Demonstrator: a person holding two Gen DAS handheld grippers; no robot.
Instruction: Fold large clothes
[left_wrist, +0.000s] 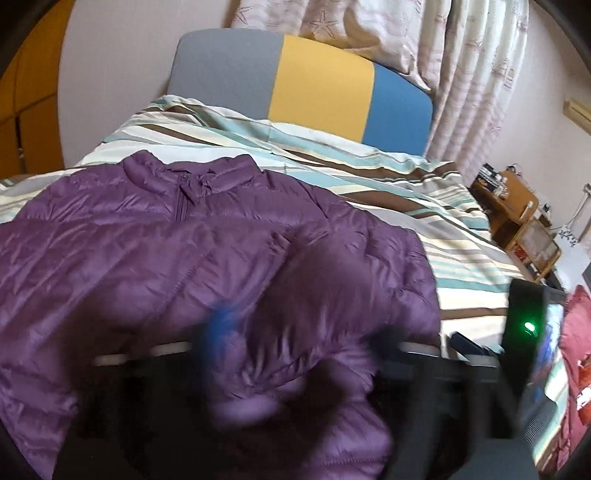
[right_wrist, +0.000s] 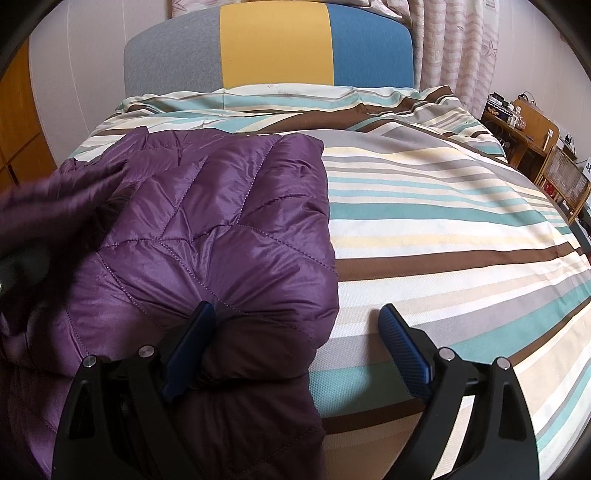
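Observation:
A purple quilted puffer jacket (left_wrist: 177, 251) lies on the striped bed cover (left_wrist: 369, 177), collar toward the headboard. In the left wrist view my left gripper (left_wrist: 295, 354) is motion-blurred; purple fabric bunches between its fingers and lifts toward the camera. In the right wrist view the jacket (right_wrist: 221, 229) covers the left half of the bed. My right gripper (right_wrist: 295, 314) is open; its left finger (right_wrist: 192, 343) rests on the jacket's right edge, its right finger (right_wrist: 402, 350) over the bare cover (right_wrist: 443, 206). A blurred sleeve crosses the far left.
A grey, yellow and blue headboard (right_wrist: 273, 48) stands at the bed's far end, with curtains (left_wrist: 461, 74) behind. Wooden shelves with clutter (right_wrist: 532, 136) stand to the right of the bed. My right gripper's body with a green light (left_wrist: 528, 325) shows at the left view's right.

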